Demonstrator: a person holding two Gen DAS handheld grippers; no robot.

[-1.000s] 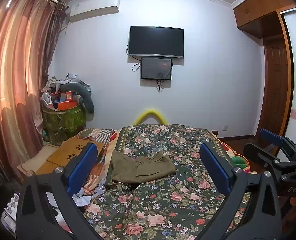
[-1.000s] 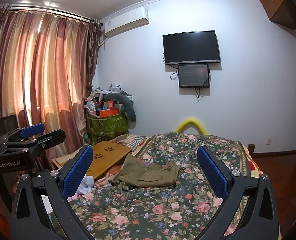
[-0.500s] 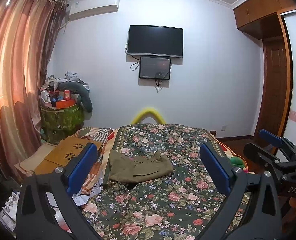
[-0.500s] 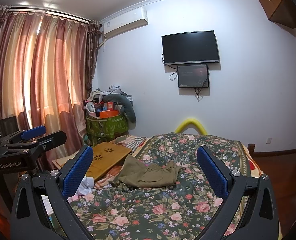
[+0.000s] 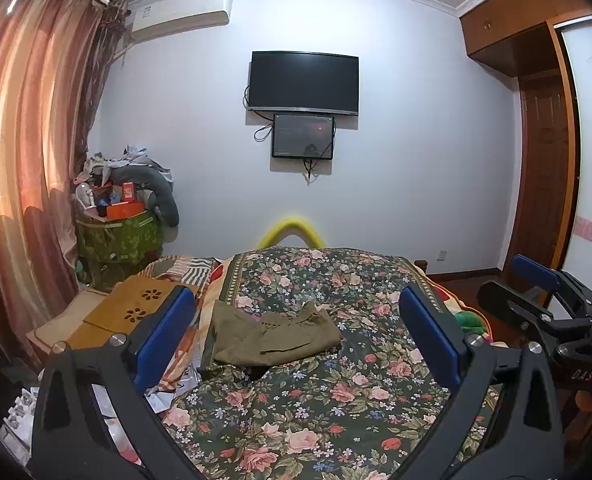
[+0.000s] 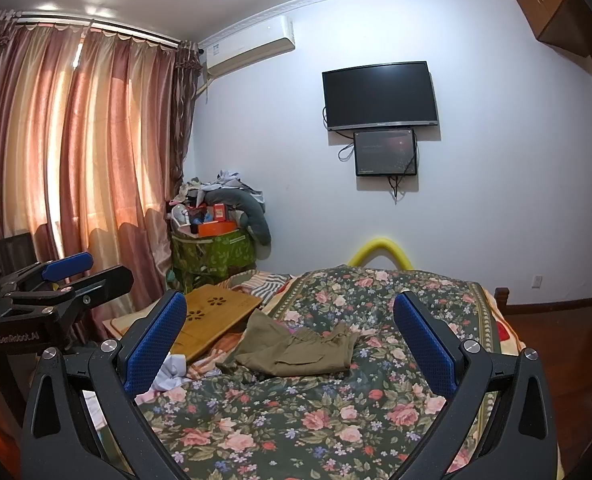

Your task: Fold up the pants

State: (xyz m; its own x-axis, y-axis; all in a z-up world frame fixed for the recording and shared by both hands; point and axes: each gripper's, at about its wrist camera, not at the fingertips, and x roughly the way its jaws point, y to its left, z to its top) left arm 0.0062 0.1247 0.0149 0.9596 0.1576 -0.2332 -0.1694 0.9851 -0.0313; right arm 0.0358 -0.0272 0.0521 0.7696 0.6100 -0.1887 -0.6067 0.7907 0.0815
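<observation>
We hold the left hand-held gripper (image 5: pixel 296 344) and the right hand-held gripper (image 6: pixel 291 344) above the near end of the bed (image 5: pixel 336 408), each spread wide and gripping nothing. The pants (image 5: pixel 271 338) lie crumpled on the bed's far left part, just beside a wooden tray (image 6: pixel 211 316), well beyond both.

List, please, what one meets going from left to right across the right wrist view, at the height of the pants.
left gripper → wooden lap tray → olive pants → floral bedspread → wooden floor
</observation>
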